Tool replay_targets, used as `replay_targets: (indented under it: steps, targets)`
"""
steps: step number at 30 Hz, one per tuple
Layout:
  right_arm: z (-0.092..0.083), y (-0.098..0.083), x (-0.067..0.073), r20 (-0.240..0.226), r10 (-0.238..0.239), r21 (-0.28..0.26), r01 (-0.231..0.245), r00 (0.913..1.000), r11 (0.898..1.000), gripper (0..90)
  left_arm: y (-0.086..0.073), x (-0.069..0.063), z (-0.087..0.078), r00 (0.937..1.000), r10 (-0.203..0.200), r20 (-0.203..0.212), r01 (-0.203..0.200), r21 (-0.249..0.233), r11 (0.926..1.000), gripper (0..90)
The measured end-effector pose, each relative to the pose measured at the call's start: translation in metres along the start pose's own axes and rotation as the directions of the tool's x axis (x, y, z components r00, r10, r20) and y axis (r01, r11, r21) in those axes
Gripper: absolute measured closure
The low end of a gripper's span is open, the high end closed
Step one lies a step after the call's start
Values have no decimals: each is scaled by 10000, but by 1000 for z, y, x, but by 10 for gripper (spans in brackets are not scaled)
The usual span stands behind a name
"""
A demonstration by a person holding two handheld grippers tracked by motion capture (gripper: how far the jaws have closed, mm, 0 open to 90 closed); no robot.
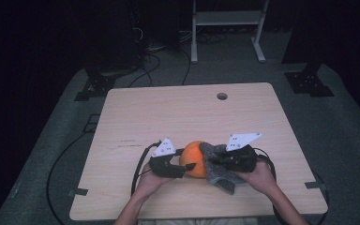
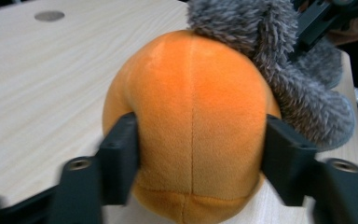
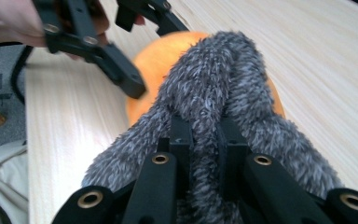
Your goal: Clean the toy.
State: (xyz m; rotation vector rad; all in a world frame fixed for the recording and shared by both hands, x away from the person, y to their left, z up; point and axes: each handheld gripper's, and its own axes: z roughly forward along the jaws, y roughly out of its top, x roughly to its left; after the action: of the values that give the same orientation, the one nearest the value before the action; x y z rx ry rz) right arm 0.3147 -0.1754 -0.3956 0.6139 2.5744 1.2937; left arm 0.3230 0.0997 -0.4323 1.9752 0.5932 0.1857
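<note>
Left tool (image 2: 193, 158): clamped on the orange plush ball (image 2: 191, 121), one jaw pressed into each flank, low on its body
Right tool (image 3: 205, 154): clenched on a fold of the grey furry cloth (image 3: 214, 93), pile bunched between its jaws
Where the things are: ball rests on the bench (image 1: 168, 112) near the front edge, between the two hands; cloth is draped over the ball's top and right side, its loose end trailing onto the wood
Risk, ball: soft stuffing gives under the jaws, so a low grip could squeeze it out forward or let it roll when the cloth is tugged
Risk, cloth: fur clings to plush; a pull may drag the ball along rather than slide free, or the thin fold may slip from the jaws
Risk, tools: jaw tips work close together and could knock
Surface: pale wood-grain top, smooth, with a round cable hole (image 1: 222, 96) at the far side
Room: dim, grey carpet, cables on the floor, a white frame (image 1: 227, 28) beyond the bench
</note>
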Motion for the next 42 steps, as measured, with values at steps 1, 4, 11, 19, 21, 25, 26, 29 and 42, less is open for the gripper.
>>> replay_targets:
  steps: [1, 4, 11, 19, 21, 25, 26, 29, 42]
  targets:
    - [0, -1, -1, 16, 33, -43, -33, 10000, 10000, 790, 0, 0, 1, 9999, -132, -20, 132, -10, 9999, 214]
    - [0, 4, 3, 2, -34, -209, 34, 10000, 9998, 790, 0, -5, 3, 9990, 291, -331, -293, -54, 9996, 269]
    - [4, 20, 14, -39, -687, -177, 687, 9976, 9975, 790, 2, -13, 4, 9922, 1119, -554, -1120, 21, 9937, 299]
    - [-3, 14, 9, 55, -455, -231, 456, 9989, 9987, 790, 3, -14, 7, 9932, 1046, -518, -1044, 53, 9945, 333]
    - [0, 21, 16, -22, -781, -199, 780, 9969, 9968, 790, 4, -19, 8, 9825, 1730, -685, -1722, 176, 9849, 361]
    - [4, 27, 19, -109, -994, -174, 992, 9950, 9949, 790, 2, -22, 7, 9759, 2053, -744, -2041, 242, 9787, 380]
    - [2, 25, 16, -2, -992, -111, 992, 9951, 9950, 791, 0, -19, 6, 9767, 2020, -718, -2007, 252, 9793, 383]
    - [-5, 19, 6, 335, -612, -34, 614, 9976, 9981, 791, -2, -17, 5, 9792, 1940, -597, -1928, 260, 9809, 383]
    - [-4, 16, -1, 471, -382, 43, 381, 9982, 9993, 790, -4, -8, 4, 9881, 1480, -418, -1461, 459, 9882, 341]
